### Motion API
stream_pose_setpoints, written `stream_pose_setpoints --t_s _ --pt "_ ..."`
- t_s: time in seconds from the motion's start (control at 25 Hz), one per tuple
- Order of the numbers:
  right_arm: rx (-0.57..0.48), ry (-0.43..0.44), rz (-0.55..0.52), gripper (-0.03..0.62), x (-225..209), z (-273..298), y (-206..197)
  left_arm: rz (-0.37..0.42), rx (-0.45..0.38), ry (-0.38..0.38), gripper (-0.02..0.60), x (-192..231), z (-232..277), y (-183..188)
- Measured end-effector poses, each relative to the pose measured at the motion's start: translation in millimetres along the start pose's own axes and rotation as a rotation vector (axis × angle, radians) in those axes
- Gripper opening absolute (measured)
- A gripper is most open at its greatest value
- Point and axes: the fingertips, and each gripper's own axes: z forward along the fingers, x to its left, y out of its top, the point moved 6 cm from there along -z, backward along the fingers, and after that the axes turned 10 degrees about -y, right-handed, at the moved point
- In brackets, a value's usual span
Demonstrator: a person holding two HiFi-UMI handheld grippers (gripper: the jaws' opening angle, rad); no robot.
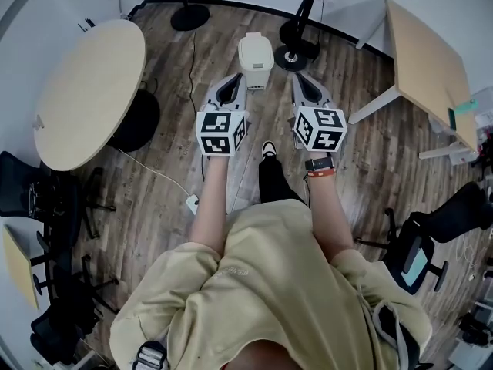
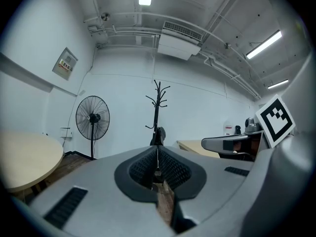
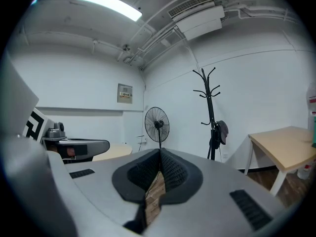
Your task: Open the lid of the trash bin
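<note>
One round worktop (image 1: pixel 85 91) stands at the left. One fan (image 2: pixel 92 118) and one coat stand (image 2: pixel 157 112) are against the far wall, and the wall notice (image 2: pixel 65 63) is too small to read. There are two claws. The left claw (image 2: pixel 157 156) has its jaws pressed together on nothing. The single white trash bin (image 1: pixel 256 56) sits on the wooden floor (image 1: pixel 162 183) just ahead, between both claws, untouched, with its lid apparently down. The right claw (image 3: pixel 159 154) is likewise closed and empty. One rectangular worktop (image 1: pixel 424 60) stands at the right.

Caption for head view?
Person holds left gripper and right gripper, jaws shut, before a closed cream plastic trash bin on wood-plank floor.
</note>
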Motion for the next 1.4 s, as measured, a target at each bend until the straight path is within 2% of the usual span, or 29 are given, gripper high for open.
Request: stream_pose_setpoints --t_s 0.28,0.68,0.96,1.4 --pt "0.043 0.047 0.0 0.017 -18.0 105.3 6.5 -0.046 -0.019 0.008 0.025 61.6 82.1 6.0" --pt "0.095 0.102 0.011 0.017 -64.7 243.0 21.8 -0.034 0.025 0.057 0.025 126.0 207.1 16.3" --pt "0.106 0.133 0.006 0.017 -76.6 309.7 34.3 -0.043 0.032 0.056 0.025 162.2 265.4 27.1" --pt "0.133 0.19 -0.01 0.017 -109.8 407.7 34.4 -0.03 0.071 0.06 0.025 199.2 366.2 23.6"
